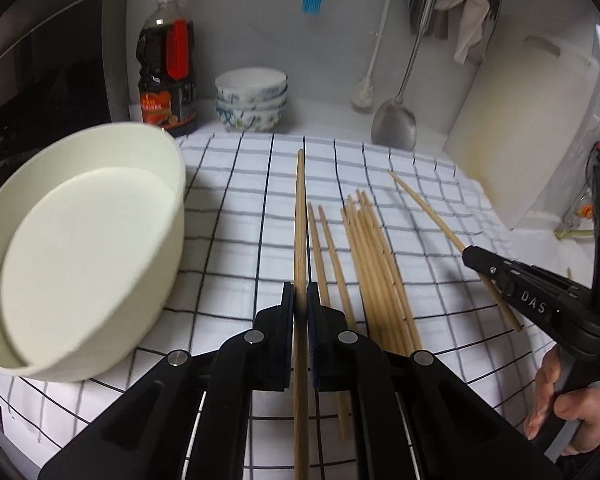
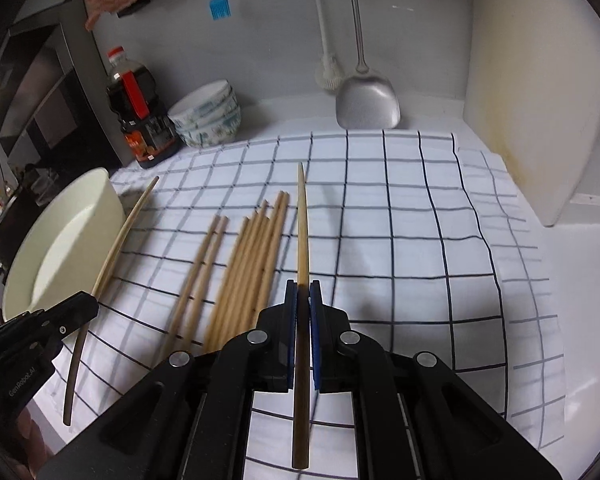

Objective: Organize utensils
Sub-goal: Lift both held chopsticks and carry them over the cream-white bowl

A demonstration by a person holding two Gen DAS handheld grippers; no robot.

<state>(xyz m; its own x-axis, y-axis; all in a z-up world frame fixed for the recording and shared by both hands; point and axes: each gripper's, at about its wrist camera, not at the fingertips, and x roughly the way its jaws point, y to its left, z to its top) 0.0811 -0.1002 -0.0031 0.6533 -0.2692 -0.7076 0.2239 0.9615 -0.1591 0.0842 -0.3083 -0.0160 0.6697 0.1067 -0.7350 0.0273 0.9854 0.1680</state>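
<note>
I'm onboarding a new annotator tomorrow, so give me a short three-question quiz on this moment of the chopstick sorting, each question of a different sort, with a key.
1. True or false: each tool, the left tool and the right tool, is shut on a single chopstick.
2. Multiple choice: where do the loose chopsticks lie? A) inside the cream container B) on the checked cloth C) in the stacked bowls
3. Fill in: the tall item beside the stacked bowls is a dark sauce ____ with a red cap.

Key: 1 true; 2 B; 3 bottle.
</note>
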